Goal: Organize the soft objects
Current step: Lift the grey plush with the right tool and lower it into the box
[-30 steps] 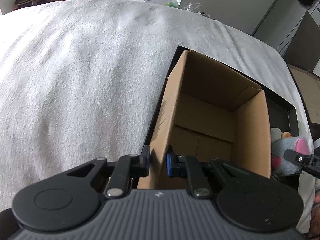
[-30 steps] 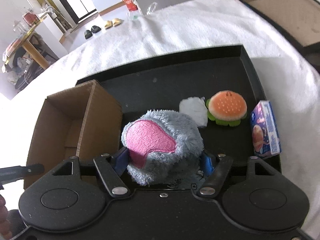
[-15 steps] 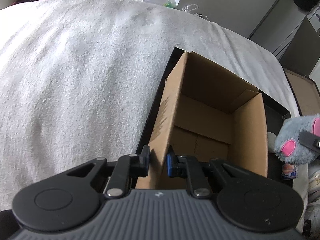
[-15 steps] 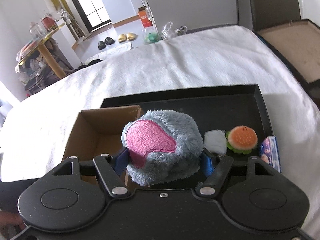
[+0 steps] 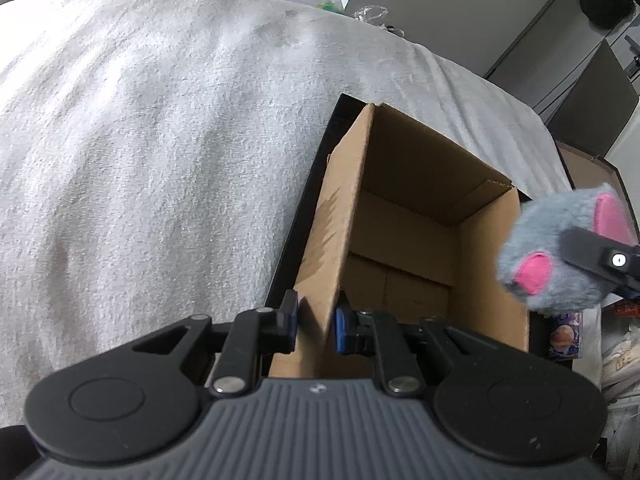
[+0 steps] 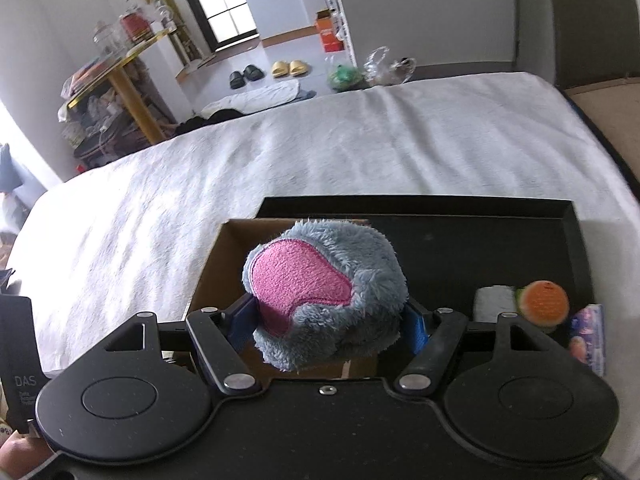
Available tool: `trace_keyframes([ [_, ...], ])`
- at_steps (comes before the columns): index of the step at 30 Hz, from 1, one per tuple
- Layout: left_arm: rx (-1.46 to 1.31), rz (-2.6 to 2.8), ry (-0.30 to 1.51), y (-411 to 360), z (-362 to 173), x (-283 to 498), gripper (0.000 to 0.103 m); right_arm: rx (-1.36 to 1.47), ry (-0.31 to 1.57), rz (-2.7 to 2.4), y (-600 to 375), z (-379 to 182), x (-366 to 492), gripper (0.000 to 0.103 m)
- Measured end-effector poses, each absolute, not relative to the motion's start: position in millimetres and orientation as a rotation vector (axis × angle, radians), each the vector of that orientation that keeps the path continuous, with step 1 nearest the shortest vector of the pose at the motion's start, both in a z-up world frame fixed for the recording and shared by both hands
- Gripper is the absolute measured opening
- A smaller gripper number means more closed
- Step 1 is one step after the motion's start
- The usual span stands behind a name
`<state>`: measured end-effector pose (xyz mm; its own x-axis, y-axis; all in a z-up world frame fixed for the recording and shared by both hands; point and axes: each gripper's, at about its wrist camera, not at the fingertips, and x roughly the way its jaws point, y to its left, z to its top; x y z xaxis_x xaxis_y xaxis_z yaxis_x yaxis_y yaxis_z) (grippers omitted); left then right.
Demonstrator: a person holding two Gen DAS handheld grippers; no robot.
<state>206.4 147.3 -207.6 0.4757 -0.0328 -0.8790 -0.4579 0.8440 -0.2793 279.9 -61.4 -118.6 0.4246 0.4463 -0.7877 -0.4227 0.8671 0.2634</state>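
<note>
My right gripper [image 6: 326, 322] is shut on a grey plush mouse [image 6: 324, 292] with pink ears and holds it in the air above the near right edge of an open cardboard box [image 6: 224, 248]. In the left wrist view the mouse [image 5: 560, 256] hangs by the box's right wall. My left gripper [image 5: 316, 320] is shut on the left wall of the box [image 5: 400, 216], which looks empty and stands in a black tray [image 5: 304, 216]. A burger plush [image 6: 544, 304] and a white soft piece [image 6: 494, 300] lie in the tray [image 6: 480, 236].
A small blue printed packet [image 6: 588, 336] lies at the tray's right end, also in the left wrist view [image 5: 564, 332]. The tray rests on a white towel-covered surface [image 5: 160, 140]. Slippers [image 6: 288, 68] and bags lie on the floor beyond.
My right gripper has lifted the plush mouse and carried it left, from over the tray to above the box's right edge. The left gripper has kept its hold on the box wall.
</note>
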Motion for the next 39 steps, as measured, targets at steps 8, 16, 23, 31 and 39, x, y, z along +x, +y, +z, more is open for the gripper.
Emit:
trace_keyframes([
  [8,-0.56,0.247,1.053,150,-210,205,0.017,-0.015,1.041,0.562,-31,-133,280,0.07],
  [16,-0.627,0.257,1.047,157,-213,203,0.018,-0.038,1.105,0.581,-7,-148,281,0.071],
  [23,-0.659,0.253,1.038,162,-213,204,0.018,-0.049,1.155,0.566,9,-166,283,0.072],
  [31,-0.691,0.248,1.038,167,-215,203,0.019,-0.027,1.193,0.562,22,-179,282,0.078],
  [39,-0.69,0.255,1.038,168,-214,205,0.022,0.027,1.167,0.571,15,-169,284,0.079],
])
